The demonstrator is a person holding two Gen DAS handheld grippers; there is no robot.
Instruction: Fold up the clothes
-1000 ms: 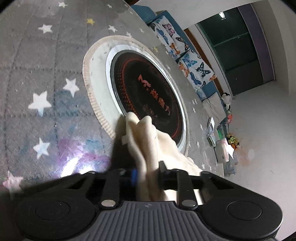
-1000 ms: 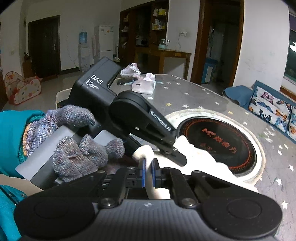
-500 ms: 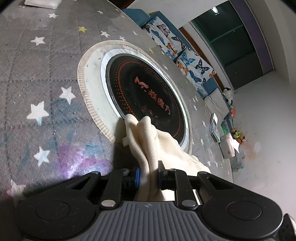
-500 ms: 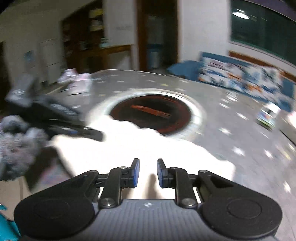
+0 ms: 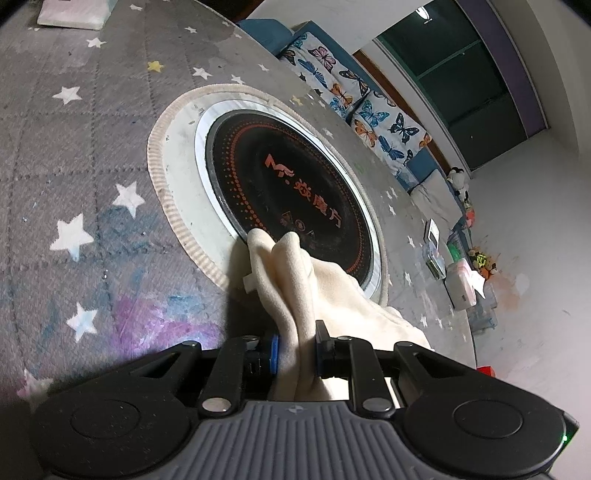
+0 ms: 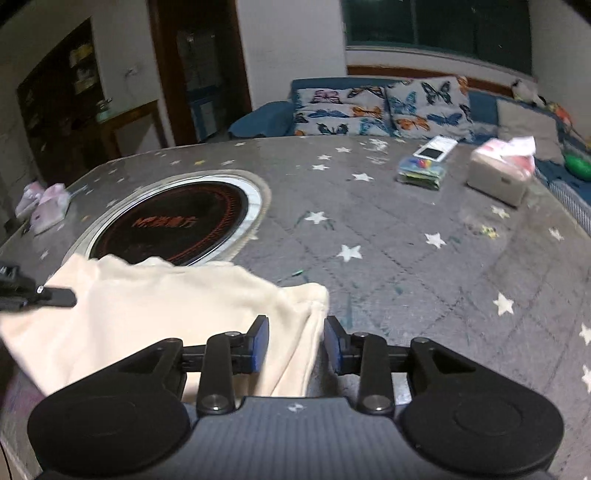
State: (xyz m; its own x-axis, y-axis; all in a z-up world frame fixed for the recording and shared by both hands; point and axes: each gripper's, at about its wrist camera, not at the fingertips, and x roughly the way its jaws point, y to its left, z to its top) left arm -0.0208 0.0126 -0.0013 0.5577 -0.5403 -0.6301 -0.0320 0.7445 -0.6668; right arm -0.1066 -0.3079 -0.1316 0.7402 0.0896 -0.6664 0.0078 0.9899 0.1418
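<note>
The left gripper (image 5: 296, 347) is pinching a bunched fold of the cream garment (image 5: 295, 280), its blue-padded fingers (image 5: 274, 349) pressing the cloth from both sides; the gathered fabric is rising out of the jaws and draping forward onto the star-printed grey table cover (image 5: 74, 155), its tip lying over the near rim of the round black cooktop (image 5: 284, 184) set into the table; in the right wrist view the same garment (image 6: 155, 306) is lying spread on the table just in front of the cooktop (image 6: 170, 225), one edge overlapping its rim; the right gripper (image 6: 295, 343) is opening its jaws, and the garment's right-hand corner is sitting between the pads without being pressed, a gap showing between the cloth and the right-hand finger (image 6: 334, 347); at the left edge of that view the black tip of the left gripper (image 6: 40, 295) is resting on the cloth; farther back on the table a tissue box (image 6: 498, 173), a small stack of packets with a white device on top (image 6: 424, 166) and pale pink items (image 6: 48, 206) are sitting well apart from the garment; behind the table a blue sofa with butterfly cushions (image 6: 384, 107) is standing under a dark window (image 6: 436, 22).
</note>
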